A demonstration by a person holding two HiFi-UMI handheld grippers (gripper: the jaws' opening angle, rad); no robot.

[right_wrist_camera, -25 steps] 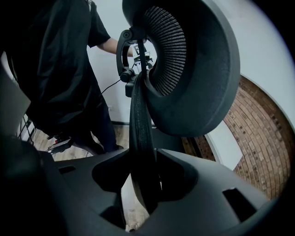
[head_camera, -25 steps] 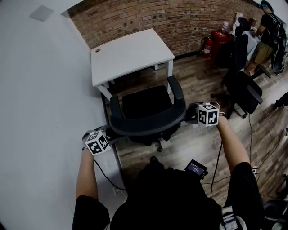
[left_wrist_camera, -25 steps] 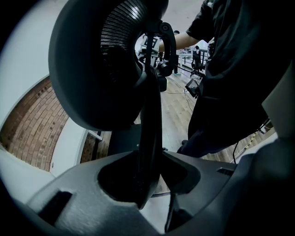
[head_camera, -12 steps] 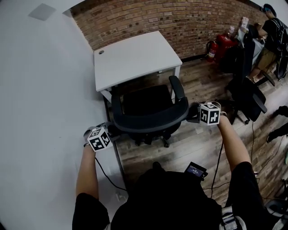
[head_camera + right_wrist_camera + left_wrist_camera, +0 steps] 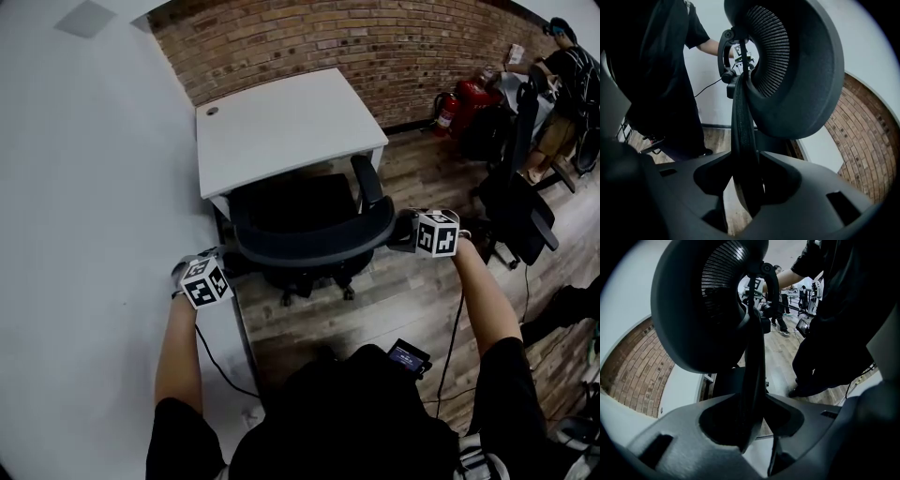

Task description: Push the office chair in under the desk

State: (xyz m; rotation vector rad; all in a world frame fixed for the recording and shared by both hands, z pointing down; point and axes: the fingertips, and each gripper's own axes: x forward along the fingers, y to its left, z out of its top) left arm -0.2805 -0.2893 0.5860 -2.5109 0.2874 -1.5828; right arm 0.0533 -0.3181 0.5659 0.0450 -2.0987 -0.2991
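A black office chair [image 5: 311, 236] stands in front of the white desk [image 5: 281, 117], with the front of its seat [image 5: 291, 199] under the desk's edge. My left gripper [image 5: 228, 267] is shut on the left edge of the chair's curved backrest. My right gripper [image 5: 400, 233] is shut on the backrest's right edge. In the left gripper view the backrest's rim [image 5: 753, 357] runs down between the jaws of the left gripper [image 5: 752, 420]. In the right gripper view the rim [image 5: 740, 122] is likewise pinched in the right gripper [image 5: 747, 183].
A white wall [image 5: 84, 234] runs along the left, close to the desk and chair. A brick wall [image 5: 375, 42] stands behind the desk. Red fire extinguishers [image 5: 450, 108], another black chair [image 5: 520, 206] and a person [image 5: 562, 75] are at the right. A cable [image 5: 450, 347] trails on the wood floor.
The chair has rolled forward toward the desk, and its seat now reaches under the desk's edge. Both grippers went forward with it, still clamped on the backrest.
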